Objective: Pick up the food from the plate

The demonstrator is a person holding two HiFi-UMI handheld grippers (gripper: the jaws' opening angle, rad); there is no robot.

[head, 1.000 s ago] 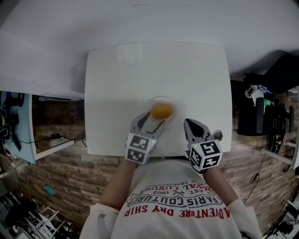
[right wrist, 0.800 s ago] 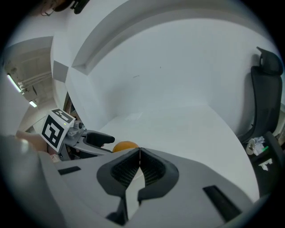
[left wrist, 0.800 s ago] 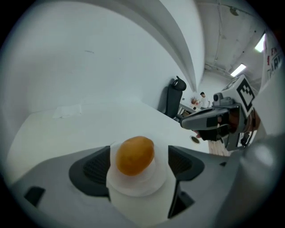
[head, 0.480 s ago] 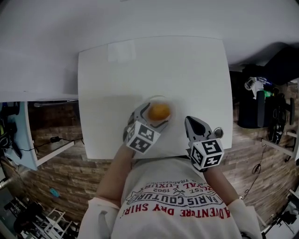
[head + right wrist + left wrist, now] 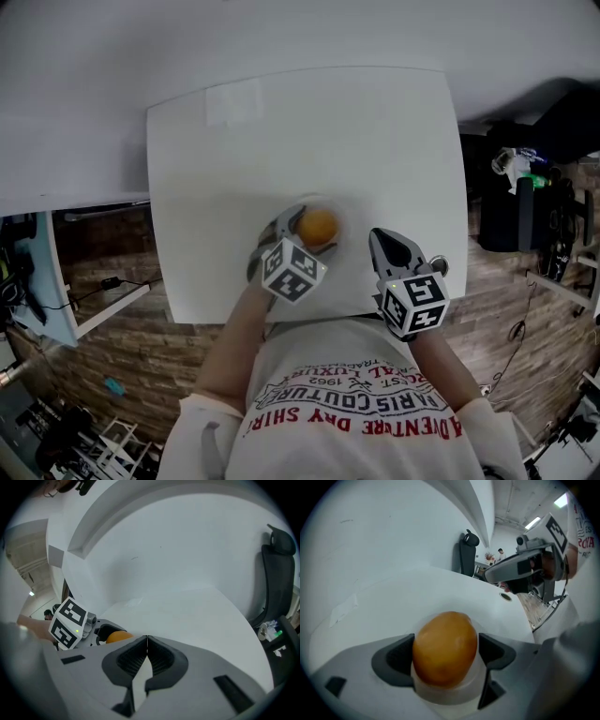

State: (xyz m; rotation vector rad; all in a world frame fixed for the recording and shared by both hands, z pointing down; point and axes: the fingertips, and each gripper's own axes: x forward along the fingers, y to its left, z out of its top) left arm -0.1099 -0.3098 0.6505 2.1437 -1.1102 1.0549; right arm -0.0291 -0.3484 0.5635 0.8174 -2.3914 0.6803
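An orange, rounded piece of food (image 5: 318, 226) sits on a small white plate (image 5: 334, 203) near the front of the white table (image 5: 281, 141). My left gripper (image 5: 307, 234) reaches it from the near side with its jaws spread wide. In the left gripper view the food (image 5: 444, 648) fills the gap between the two dark pads (image 5: 393, 660) and rests on the plate (image 5: 445, 694). My right gripper (image 5: 382, 240) lies to the right of the plate, shut and empty. Its pads (image 5: 159, 660) meet in the right gripper view, where the food (image 5: 117, 637) shows at the left.
The table's front edge (image 5: 281, 317) runs just below both grippers, with a small round grommet (image 5: 438, 267) by the right one. A black chair (image 5: 276, 573) and dark bags (image 5: 506, 216) stand to the right of the table. Brick-patterned floor (image 5: 112, 309) surrounds it.
My left gripper has slid forward onto the plate and its jaws have spread around the food. The right gripper has stayed where it was.
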